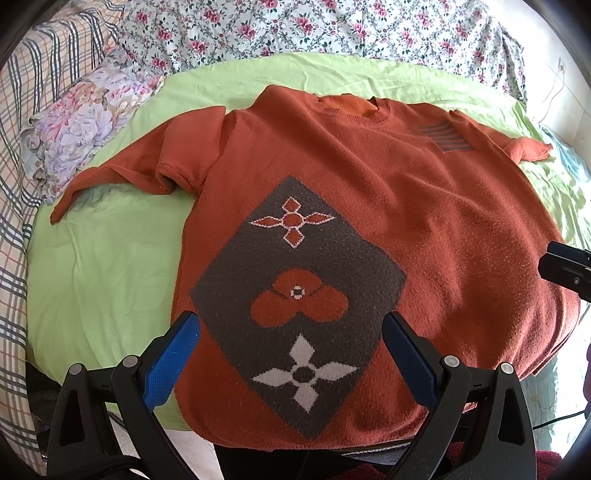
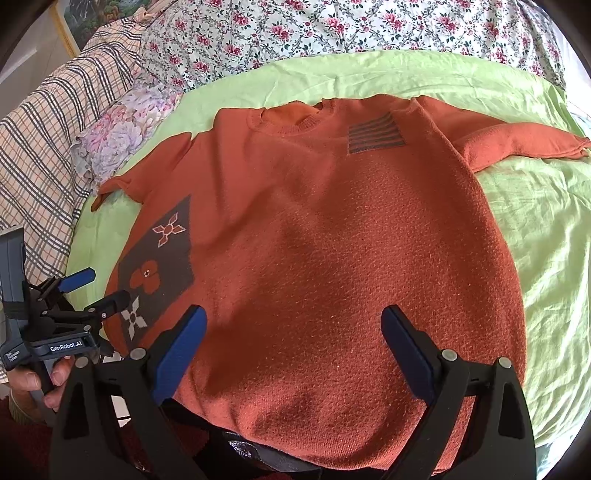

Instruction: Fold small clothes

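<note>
At the far left lies a checked blanket [image 1: 14, 155], and just beside it a small flowered pillow [image 1: 83, 122]. A light green sheet [image 1: 107, 266] covers the bed, with a flowered quilt [image 1: 295, 26] bunched along its far side.

The orange sweater [image 1: 424, 206] lies spread flat, front up, on the green sheet, collar at the far side and hem at the near edge. Its left sleeve [image 1: 122, 173] is partly bunched near the shoulder and stretches left toward the pillow. On the left half of the front is a grey diamond patch [image 1: 295, 280] with flower shapes; near the right shoulder is a small striped patch [image 1: 445, 136]. The right sleeve [image 2: 524, 142] reaches out to the far right.

The left gripper [image 1: 291, 354] hovers over the near hem above the diamond, its blue-padded fingers wide apart and empty; a hand [image 2: 40, 384] holds its grip. The right gripper [image 2: 295, 354] hovers over the plain right half of the hem, fingers likewise spread wide, holding nothing.
</note>
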A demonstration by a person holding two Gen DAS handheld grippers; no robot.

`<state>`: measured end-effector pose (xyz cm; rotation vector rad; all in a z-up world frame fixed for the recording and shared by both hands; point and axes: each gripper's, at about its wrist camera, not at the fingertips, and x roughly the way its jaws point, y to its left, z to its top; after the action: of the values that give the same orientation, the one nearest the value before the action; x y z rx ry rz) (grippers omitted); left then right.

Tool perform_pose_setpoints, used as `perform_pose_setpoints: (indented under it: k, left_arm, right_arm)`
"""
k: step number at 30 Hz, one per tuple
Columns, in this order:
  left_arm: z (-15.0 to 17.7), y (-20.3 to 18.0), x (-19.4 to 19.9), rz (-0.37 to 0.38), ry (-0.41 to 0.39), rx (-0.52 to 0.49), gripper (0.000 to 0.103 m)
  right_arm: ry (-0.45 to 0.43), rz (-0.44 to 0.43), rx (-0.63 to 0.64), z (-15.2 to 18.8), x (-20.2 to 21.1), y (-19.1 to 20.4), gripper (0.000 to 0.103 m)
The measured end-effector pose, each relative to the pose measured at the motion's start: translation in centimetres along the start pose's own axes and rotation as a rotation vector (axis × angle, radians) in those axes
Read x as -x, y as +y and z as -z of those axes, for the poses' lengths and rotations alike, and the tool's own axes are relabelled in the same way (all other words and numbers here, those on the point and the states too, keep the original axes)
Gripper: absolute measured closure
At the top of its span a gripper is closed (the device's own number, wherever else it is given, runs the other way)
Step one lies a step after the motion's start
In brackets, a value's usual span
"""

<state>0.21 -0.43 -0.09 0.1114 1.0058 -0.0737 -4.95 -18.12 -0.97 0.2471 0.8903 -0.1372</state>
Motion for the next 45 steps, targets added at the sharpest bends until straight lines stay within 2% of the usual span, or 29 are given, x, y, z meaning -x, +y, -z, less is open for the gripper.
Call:
perform_pose_setpoints:
  k: [3,7,20,24,27,32,39,42,45]
  left_arm:
    - [-0.4,0.0,-0.3,-0.003,0.009,-0.005,0.004]
    - [-0.8,0.1,-0.7,0.016,0.074,0.002,0.004]
    - [-1.9,0.4,-1.9,0.015,0.066,0.015,0.004]
    - [-2.7,0.2,-2.3,0.003,0.063,0.011,0.004]
    - [-3.5,0.1,-2.7,-0.012,0.057,0.002,0.004]
    - [-4.8,-0.1,-3.2,-0.015,0.056,0.009,0.004]
    - [-6.4,-0.9,-4.8,0.000,0.075,0.010,0.004]
    - [-7.0,-1.4,-5.6,0.005,0.089,0.009,0.004]
    - [-7.6,-1.9,-6.6,0.019,0.102,0.010,0.004]
  right_arm:
    - [-0.019,-0.014,-0.009,0.0,-0.1,-0.2,0.008]
    - [-0.029,-0.020,-0.015,-0.1,-0.3,-0.8,0.008]
    - [-0.064,-0.066,-0.088,-0.7,-0.2,-2.8,0.008]
    - [-0.039,-0.057,-0.128,-1.2,-0.1,-4.1,0.008]
    - [-0.072,-0.036,-0.144,-1.6,0.4,-5.7,0.008]
    - [-0.121,0.018,-0.211,-2.7,1.6,-10.6,0.008]
    - [-0.205,0.135,-0.347,-6.3,4.0,-20.6,0.009]
    - [-0.259,0.198,-0.427,-8.6,4.7,-26.2,0.018]
    - [-0.316,0.240,-0.531,-10.7,5.3,-32.2,0.034]
